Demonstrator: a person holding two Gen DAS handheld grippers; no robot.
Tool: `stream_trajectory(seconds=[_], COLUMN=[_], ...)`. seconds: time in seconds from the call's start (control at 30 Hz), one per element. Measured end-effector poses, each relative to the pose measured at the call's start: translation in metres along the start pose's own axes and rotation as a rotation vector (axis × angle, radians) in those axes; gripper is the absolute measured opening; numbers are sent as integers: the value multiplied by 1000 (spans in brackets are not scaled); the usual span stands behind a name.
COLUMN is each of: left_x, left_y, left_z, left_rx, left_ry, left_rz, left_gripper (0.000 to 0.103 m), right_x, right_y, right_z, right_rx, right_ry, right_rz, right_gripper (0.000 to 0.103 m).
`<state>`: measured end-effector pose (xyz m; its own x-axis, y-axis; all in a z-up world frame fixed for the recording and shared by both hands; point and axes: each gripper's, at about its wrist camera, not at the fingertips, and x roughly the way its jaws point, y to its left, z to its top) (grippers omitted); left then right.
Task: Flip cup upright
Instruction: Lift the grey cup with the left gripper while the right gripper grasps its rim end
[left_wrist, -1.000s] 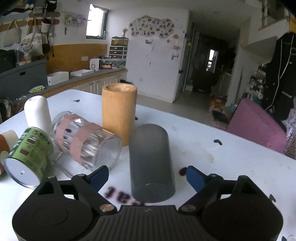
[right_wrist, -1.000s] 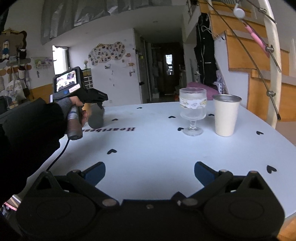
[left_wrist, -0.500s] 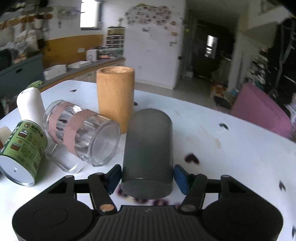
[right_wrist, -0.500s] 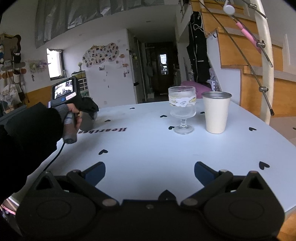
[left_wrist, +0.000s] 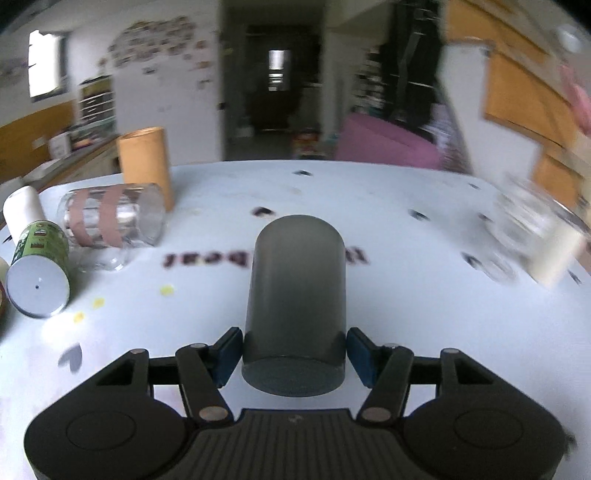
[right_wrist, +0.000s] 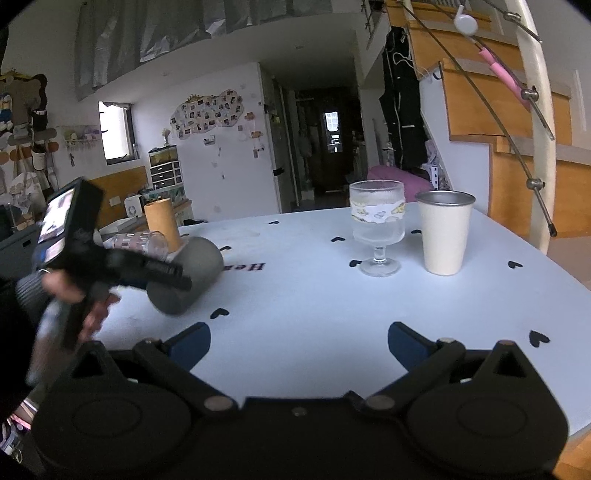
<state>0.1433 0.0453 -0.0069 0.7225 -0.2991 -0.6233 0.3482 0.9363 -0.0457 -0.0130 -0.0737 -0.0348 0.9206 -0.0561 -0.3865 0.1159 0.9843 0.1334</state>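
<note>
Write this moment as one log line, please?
left tongs: shut on grey cup | cup: on its side | right tongs: open, idle | table: goblet, cream cup upright

Right wrist view: a white wall (right_wrist: 229, 155) fills centre-left, carrying a cloud-shaped photo collage (right_wrist: 208, 112). A bright square window (right_wrist: 114, 133) sits at left. A dark open doorway (right_wrist: 325, 147) occupies the centre. A wooden staircase with metal railing (right_wrist: 498, 92) fills the upper right. A pink upholstered seat (right_wrist: 391, 173) stands below the doorway.

Left gripper (left_wrist: 293, 352) clamped, blue pads (left_wrist: 229, 350) pressing inward; right gripper (right_wrist: 299, 345) spread wide, low
</note>
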Motion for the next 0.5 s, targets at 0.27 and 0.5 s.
stream_trajectory(seconds=[0.27, 0.5], left_x=[-47, -62], left_y=[-25, -29], left_z=[-42, -57], left_rx=[92, 107], left_ry=[23, 18], left_rz=[-174, -205], left_gripper=[62, 62], right_x=[12, 45], right_y=[7, 1], right_z=[10, 40], right_rx=[28, 206], right_ry=[23, 98], right_rz=[23, 69], right_gripper=[103, 103])
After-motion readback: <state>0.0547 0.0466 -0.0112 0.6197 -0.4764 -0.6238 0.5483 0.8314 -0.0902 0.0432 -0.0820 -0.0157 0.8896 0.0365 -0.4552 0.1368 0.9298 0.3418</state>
